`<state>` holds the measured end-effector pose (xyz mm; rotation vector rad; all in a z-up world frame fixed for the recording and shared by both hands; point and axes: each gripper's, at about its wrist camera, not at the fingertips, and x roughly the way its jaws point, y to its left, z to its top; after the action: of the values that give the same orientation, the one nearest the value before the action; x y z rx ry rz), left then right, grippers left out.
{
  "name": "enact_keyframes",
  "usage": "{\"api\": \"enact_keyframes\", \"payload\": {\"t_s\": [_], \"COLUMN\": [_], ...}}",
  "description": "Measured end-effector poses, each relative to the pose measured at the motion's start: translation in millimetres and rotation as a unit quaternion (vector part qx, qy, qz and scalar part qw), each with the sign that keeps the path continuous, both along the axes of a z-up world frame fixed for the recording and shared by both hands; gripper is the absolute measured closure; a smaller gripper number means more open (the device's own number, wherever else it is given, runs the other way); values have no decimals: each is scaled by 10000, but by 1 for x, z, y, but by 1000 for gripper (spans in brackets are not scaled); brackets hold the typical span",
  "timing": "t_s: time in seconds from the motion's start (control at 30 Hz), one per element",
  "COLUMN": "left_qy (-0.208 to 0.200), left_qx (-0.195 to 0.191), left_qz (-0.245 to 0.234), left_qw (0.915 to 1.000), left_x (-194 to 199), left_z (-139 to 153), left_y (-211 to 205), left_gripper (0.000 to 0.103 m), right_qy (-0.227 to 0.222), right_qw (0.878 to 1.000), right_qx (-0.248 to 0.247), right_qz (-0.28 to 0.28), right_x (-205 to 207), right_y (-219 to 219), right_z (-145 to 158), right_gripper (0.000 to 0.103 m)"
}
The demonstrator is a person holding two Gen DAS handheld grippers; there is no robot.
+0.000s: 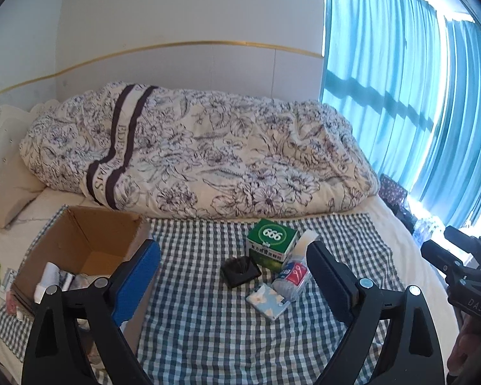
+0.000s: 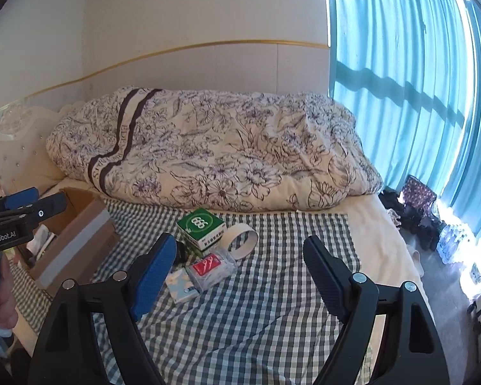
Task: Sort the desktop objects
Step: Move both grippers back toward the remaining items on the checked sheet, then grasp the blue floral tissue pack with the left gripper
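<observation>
Both my tools, left [image 1: 234, 276] and right [image 2: 237, 272], gape wide and empty; ahead lie bottle [image 1: 291, 277], tissues [image 1: 267, 300].

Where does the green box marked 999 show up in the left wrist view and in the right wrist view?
Left wrist view: the green box sits right of centre on the checked cloth, between the open fingers, behind the crushed bottle.
Right wrist view: the green box sits left of centre, just beyond the blue left finger.
Shared landmark: the cardboard box stands to its left in both views.
</observation>
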<state>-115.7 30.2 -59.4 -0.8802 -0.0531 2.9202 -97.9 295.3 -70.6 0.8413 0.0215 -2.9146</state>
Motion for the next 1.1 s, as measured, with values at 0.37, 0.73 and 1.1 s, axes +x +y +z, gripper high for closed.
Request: {"api": "enact_keyframes", "payload": {"t_s": [0.37, 0.73, 1.1], "left_qy": [-450, -1210, -1853], "left_qx": [-81, -33, -10], "left_qz": [-244, -336, -279], "left_qw": [9987, 9921, 9823], "left_x": [-36, -71, -100], "left_z": [-56, -135, -202], "left_y": [20, 41, 57], "left_gripper": [8, 8, 8], "right_qy": [-388, -823, -1029], "right_qw": [9980, 9940, 9914], "right_qx": [-58, 206, 165], "right_qz": [505, 692, 786], "right_x": [-38, -75, -96], "right_y": [11, 9, 8], "right_z": [-47, -100, -137], "right_gripper": [22, 22, 22]}}
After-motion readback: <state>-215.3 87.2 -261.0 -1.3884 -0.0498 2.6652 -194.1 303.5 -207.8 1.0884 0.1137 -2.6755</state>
